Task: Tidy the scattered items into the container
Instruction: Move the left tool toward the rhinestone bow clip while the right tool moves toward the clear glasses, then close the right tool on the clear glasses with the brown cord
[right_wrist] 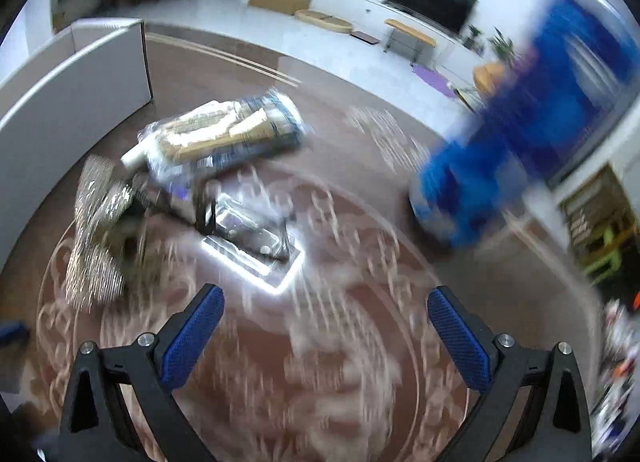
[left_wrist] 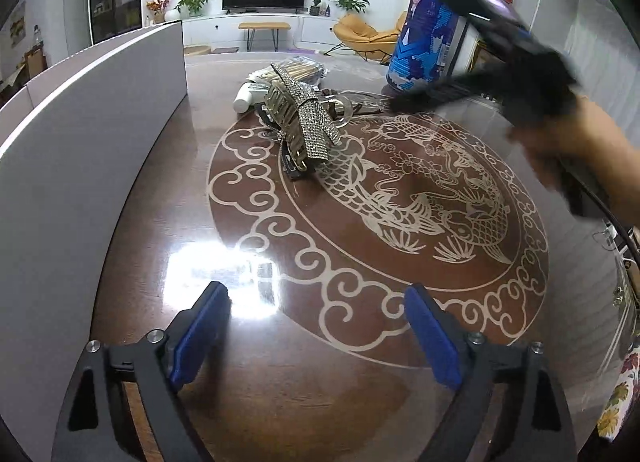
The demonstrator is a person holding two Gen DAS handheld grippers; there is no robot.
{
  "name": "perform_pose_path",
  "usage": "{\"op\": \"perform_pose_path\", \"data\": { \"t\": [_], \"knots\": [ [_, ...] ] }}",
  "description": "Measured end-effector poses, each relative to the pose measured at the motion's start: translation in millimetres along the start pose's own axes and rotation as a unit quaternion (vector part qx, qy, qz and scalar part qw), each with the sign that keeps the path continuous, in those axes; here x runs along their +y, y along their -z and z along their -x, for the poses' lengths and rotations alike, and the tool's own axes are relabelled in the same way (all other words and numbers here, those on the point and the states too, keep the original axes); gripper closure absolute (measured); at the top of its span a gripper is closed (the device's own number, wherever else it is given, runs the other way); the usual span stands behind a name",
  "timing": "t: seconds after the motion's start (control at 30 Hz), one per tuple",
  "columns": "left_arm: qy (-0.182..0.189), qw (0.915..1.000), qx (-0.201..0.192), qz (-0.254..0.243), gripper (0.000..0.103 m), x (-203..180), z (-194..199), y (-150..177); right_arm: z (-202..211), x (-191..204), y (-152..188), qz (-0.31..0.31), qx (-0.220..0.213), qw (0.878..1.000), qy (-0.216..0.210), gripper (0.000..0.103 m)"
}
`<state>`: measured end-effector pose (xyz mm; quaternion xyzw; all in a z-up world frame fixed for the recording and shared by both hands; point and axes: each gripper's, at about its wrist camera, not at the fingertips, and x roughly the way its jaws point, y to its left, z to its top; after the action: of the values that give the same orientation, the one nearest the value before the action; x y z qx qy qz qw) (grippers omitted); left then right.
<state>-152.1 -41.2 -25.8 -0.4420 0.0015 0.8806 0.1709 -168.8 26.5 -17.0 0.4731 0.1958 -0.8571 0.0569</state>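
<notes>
Looking through your right wrist camera, you get heavy smear: the fish pattern on the brown table (right_wrist: 320, 402) dissolves into streaks, and the pile ahead of your right gripper (right_wrist: 324, 322) is only partly legible. You can make out a clear packet of pale sticks (right_wrist: 224, 133), a white tube end (right_wrist: 134, 157) poking from under it, a flatter shiny packet (right_wrist: 252, 234) nearer the tongs, and the glittering bow clip (right_wrist: 100, 229) off to the tongs' left; what the dark pieces under the bow are, you cannot tell. The blue patterned canister (right_wrist: 520, 133) ahead to the right is a blur cut by the frame. Those tongs stand spread with nothing between the blue pads. Your left wrist view is sharp and shows what the other cannot: the rhinestone bow sits on a gold claw clip (left_wrist: 288, 117), stacked on dark clips, with a clear ring (left_wrist: 340, 111) just beyond it. Your left gripper (left_wrist: 316, 326) is likewise spread wide over bare table, well short of the pile. The white container wall (left_wrist: 80, 133) curves along the tongs' left in both views; its inside is hidden. Your right hand (left_wrist: 576, 149) and its black tool cross the upper right, blurred, covering part of the canister (left_wrist: 424, 33).
</notes>
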Motion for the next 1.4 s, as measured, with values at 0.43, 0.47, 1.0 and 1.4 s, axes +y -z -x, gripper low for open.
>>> {"op": "perform_pose_path", "data": {
  "t": [0.43,0.47,1.0,1.4],
  "knots": [
    [0.037,0.9991,-0.009,0.020,0.008,7.0,2.2,0.0,-48.5,40.3,-42.6,0.043,0.049,0.982,-0.176,0.048],
    [0.037,0.9991,-0.009,0.019,0.008,6.3,2.5,0.1,-47.7,41.6,-39.5,0.044,0.047,0.981,-0.181,0.052],
    [0.020,0.9998,0.000,0.005,0.006,-2.5,-2.8,-2.2,34.2,16.7,129.8,-0.027,0.026,0.980,-0.196,0.079],
    [-0.019,0.9977,0.034,0.056,0.001,8.0,-61.4,-86.0,67.0,11.2,192.8,-0.058,-0.041,0.988,-0.135,0.039]
  ]
}}
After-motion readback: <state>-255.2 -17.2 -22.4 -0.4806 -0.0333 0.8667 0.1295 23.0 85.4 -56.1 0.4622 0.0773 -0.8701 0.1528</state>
